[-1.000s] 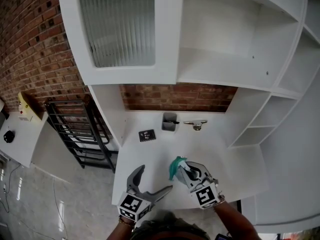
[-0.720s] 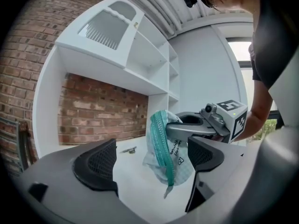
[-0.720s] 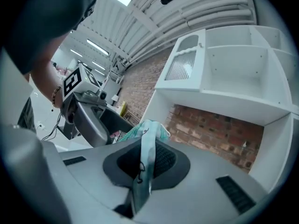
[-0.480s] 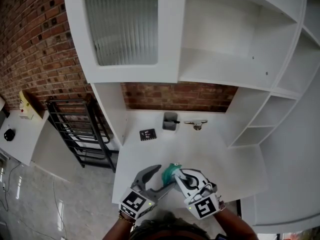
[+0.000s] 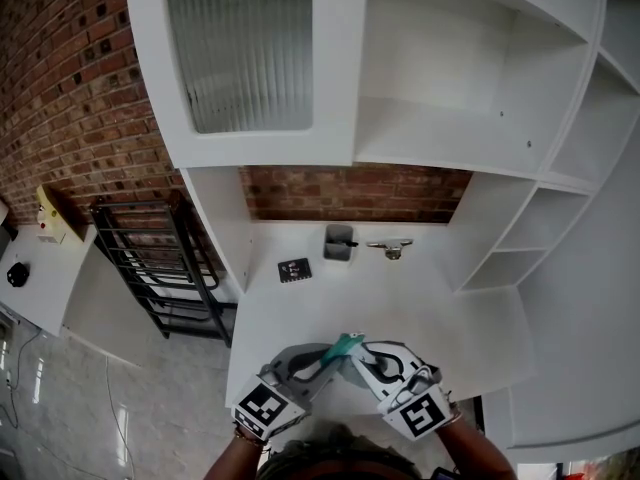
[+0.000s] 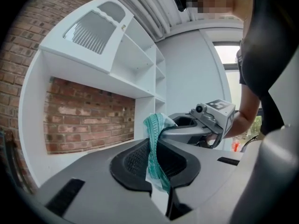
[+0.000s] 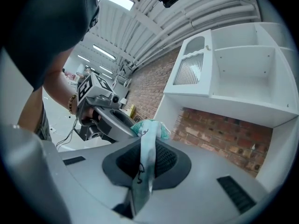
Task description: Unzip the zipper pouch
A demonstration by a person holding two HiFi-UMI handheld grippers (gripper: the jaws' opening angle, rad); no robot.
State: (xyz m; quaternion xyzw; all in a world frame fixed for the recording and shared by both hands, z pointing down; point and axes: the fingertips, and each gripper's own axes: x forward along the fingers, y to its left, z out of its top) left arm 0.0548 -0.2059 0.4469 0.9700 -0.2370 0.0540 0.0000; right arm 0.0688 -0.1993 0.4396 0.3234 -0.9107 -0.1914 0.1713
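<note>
The left tool [image 5: 322,356] has just been closing its jaws and now pinches one end of the teal zipper pouch [image 5: 346,345] — held over the near part of the tabletop [image 5: 330,298] — while the right tool [image 5: 362,353] clamps the other end.

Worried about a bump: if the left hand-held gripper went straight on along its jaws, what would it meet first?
The left hand-held gripper, jaws just closed on the zipper pouch, points at the right hand-held gripper holding the same pouch. It would likely meet that first, though depth is unclear.
</note>
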